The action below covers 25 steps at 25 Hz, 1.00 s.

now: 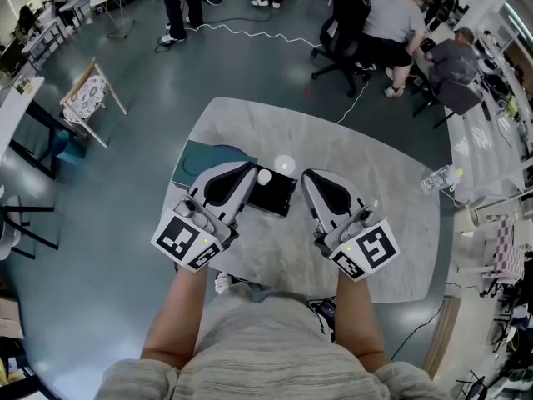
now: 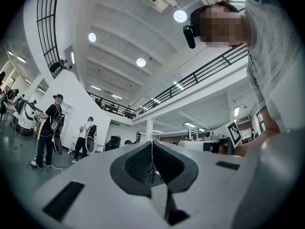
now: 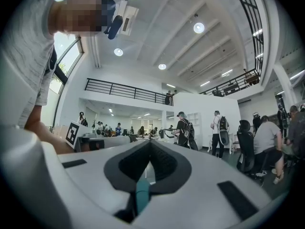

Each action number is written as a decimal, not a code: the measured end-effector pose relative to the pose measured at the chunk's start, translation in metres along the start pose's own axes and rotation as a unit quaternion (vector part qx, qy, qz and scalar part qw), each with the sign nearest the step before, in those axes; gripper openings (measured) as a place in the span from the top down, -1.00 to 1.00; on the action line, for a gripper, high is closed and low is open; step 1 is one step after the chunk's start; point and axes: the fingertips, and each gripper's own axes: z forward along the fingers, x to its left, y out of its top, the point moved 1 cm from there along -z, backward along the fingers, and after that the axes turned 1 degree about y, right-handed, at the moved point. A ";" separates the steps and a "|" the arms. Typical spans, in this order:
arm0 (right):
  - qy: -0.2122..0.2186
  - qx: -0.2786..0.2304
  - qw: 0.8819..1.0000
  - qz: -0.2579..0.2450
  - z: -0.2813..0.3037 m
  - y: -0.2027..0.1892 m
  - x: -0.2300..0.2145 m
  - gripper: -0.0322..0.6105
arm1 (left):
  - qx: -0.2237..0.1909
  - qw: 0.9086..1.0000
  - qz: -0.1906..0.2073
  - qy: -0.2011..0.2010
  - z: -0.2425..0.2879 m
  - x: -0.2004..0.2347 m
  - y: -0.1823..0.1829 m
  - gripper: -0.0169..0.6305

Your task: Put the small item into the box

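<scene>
Fingers (image 2: 139,162) of left gripper (image 1: 248,170) clenched, pad against pad, nothing between. Fingers of right gripper (image 1: 306,175) clenched just the same, gripping nothing. Both gripper views tilted up at ceiling lights and balcony rails, no task thing in either.

Black box (image 1: 277,197) lying flat on grey marbled worktop (image 1: 358,152), straight between the two grippers, left gripper's tip just beside its left end, right gripper's tip just beside its right end. Small white ball (image 1: 264,176) at box's far-left corner, close to left gripper's tip; inside the box or perched on its rim, impossible to say. Paler round white spot just past box's far edge; thing or glare, unclear.

Teal mat (image 1: 200,155) near worktop's left edge, partly under left gripper. Broad bare stretch of worktop from right gripper out to clear bottle (image 1: 438,177) lying close to the right edge. More bare marble from box up to the rounded far edge. Near edge tucked under both marker cubes and forearms.

Beyond the far right corner, office chairs (image 1: 337,40) and seated people (image 1: 393,19), well apart from worktop. Folding stand (image 1: 85,98) on floor off the left side.
</scene>
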 end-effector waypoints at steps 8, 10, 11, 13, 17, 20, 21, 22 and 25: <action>-0.005 0.005 1.000 -0.001 -0.001 0.001 -0.007 0.84 | 0.003 1.000 0.002 -0.009 0.008 -0.003 0.000 0.88; -0.004 0.008 1.000 -0.002 -0.001 0.000 -0.007 0.84 | 0.003 1.000 0.003 -0.011 0.010 -0.004 -0.001 0.88; -0.004 0.008 1.000 -0.003 -0.001 -0.001 -0.007 0.84 | 0.003 1.000 0.003 -0.012 0.010 -0.005 -0.001 0.88; -0.005 0.008 1.000 -0.003 -0.002 -0.001 -0.008 0.84 | 0.003 1.000 0.003 -0.012 0.010 -0.005 -0.001 0.88; -0.005 0.009 1.000 -0.003 0.000 0.001 -0.009 0.84 | 0.001 1.000 0.004 -0.013 0.012 -0.002 0.001 0.88; -0.005 0.010 1.000 -0.004 0.000 0.000 -0.009 0.84 | -0.001 1.000 0.004 -0.013 0.011 -0.003 0.000 0.88; -0.004 0.010 1.000 -0.005 0.000 0.000 -0.008 0.84 | -0.001 1.000 0.003 -0.014 0.011 -0.003 -0.001 0.88; -0.004 0.010 1.000 -0.005 0.001 -0.001 -0.008 0.84 | 0.000 1.000 0.003 -0.014 0.011 -0.002 -0.001 0.88; -0.003 0.010 1.000 -0.006 0.005 0.000 -0.008 0.84 | 0.000 1.000 0.005 -0.015 0.010 0.000 -0.001 0.88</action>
